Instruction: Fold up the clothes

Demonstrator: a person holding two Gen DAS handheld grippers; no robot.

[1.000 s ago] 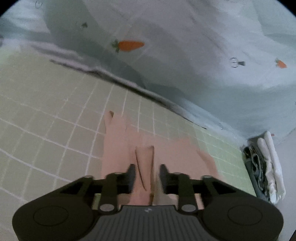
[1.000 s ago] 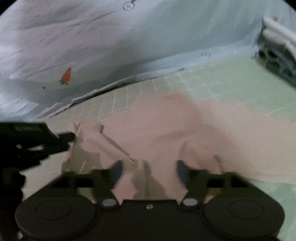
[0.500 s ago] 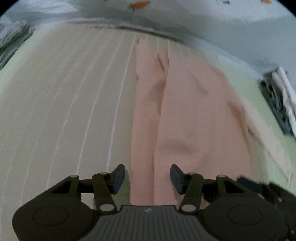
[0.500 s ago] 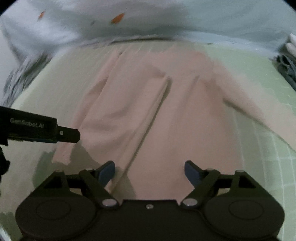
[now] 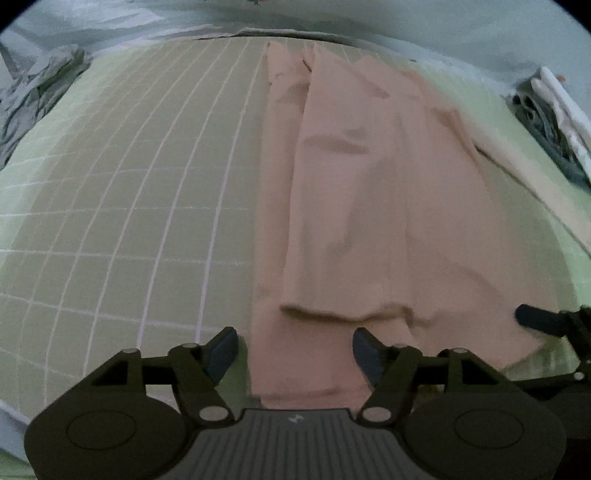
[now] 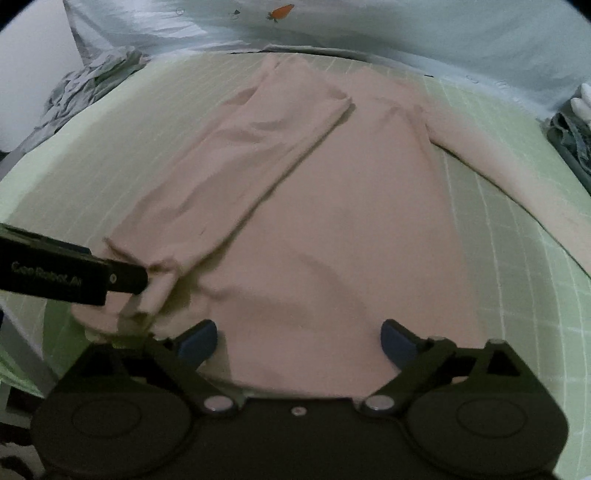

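Observation:
A pink long-sleeved garment (image 6: pixel 332 229) lies flat on the green grid mat (image 6: pixel 110 147). One sleeve (image 6: pixel 240 177) is folded across its body; the other sleeve (image 6: pixel 517 166) stretches out to the right. In the left wrist view the garment (image 5: pixel 351 184) runs away from me, with the folded sleeve's cuff (image 5: pixel 332 314) just ahead. My left gripper (image 5: pixel 293 350) is open and empty over the garment's near left edge. My right gripper (image 6: pixel 299 341) is open and empty over the near hem. The left gripper's finger shows in the right wrist view (image 6: pixel 122 278) beside the cuff.
A pale sheet with carrot prints (image 6: pixel 332 29) hangs behind the mat. Crumpled grey cloth (image 6: pixel 85 85) lies at the far left. A stack of folded grey and white clothes (image 5: pixel 550 114) sits at the far right edge.
Both grippers have let go of the pink cloth, opened wide and pulled back toward the near hem. The garment now lies flat with the left sleeve folded over its body.

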